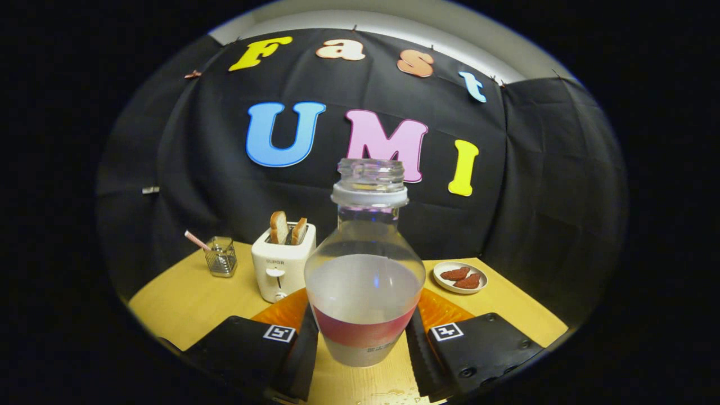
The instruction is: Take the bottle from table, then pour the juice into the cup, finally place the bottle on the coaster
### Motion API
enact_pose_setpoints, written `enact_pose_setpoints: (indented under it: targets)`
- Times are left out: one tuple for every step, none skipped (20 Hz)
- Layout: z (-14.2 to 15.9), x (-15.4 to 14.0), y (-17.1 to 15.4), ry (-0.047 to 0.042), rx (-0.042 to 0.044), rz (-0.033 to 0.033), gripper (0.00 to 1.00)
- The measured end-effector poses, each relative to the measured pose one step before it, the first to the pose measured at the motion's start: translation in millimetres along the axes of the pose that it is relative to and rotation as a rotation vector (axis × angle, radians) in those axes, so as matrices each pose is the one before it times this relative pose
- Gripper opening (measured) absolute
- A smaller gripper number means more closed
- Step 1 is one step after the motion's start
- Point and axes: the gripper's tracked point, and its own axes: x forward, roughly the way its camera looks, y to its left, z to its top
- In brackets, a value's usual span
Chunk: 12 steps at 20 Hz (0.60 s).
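Note:
A clear, uncapped bottle [364, 281] with a red label band is about half full of pale liquid and stands upright between my fingers. My gripper [363, 337] is shut on it, both fingers pressing on its lower body. Its base seems to hang just over the wooden table [185, 298]. Right behind the bottle lies the orange coaster [281, 312], which shows on both sides of it. The glass cup [220, 257] with a pink straw stands far off to the left, near the table's back edge.
A white toaster [282, 264] with two bread slices stands behind the coaster on the left. A small plate [460, 277] with red-brown pieces sits at the back right. A few drops [394, 394] lie on the table near my fingers.

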Motion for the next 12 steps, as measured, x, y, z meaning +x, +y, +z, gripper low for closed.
enact_pose_setpoints:
  targets:
    - [-7.19,7.35,3.59,0.00269,-0.02046,0.00635,0.72]
    - [-6.17,4.06,5.66,0.00041,-0.01914,0.00453,0.72]
    - [-3.27,6.64,3.1,-0.00025,-0.0182,-0.00137,0.72]
    - [-1.27,6.73,2.07,-0.00561,-0.01325,-0.004,0.72]
    - [-0.24,9.65,0.82,-0.00728,-0.00349,-0.00326,0.72]
    - [-0.75,8.5,0.27,-0.00596,0.0077,-0.00853,0.72]
    - [-0.57,8.17,-1.56,-0.00545,0.01625,-0.01183,0.72]
    - [-0.3,9.14,-1.66,-0.00454,0.01434,-0.01514,0.72]
    - [-1.5,8.14,-2.64,-0.003,0.00761,-0.01773,0.72]
    - [-3.73,9.82,-5.06,0.00161,0.00089,-0.02447,0.72]
    - [-4.44,8.1,-5.18,0.00529,0.0009,-0.02266,0.72]
    - [-5.25,8.12,-3.93,0.01109,0.0074,-0.01749,0.72]
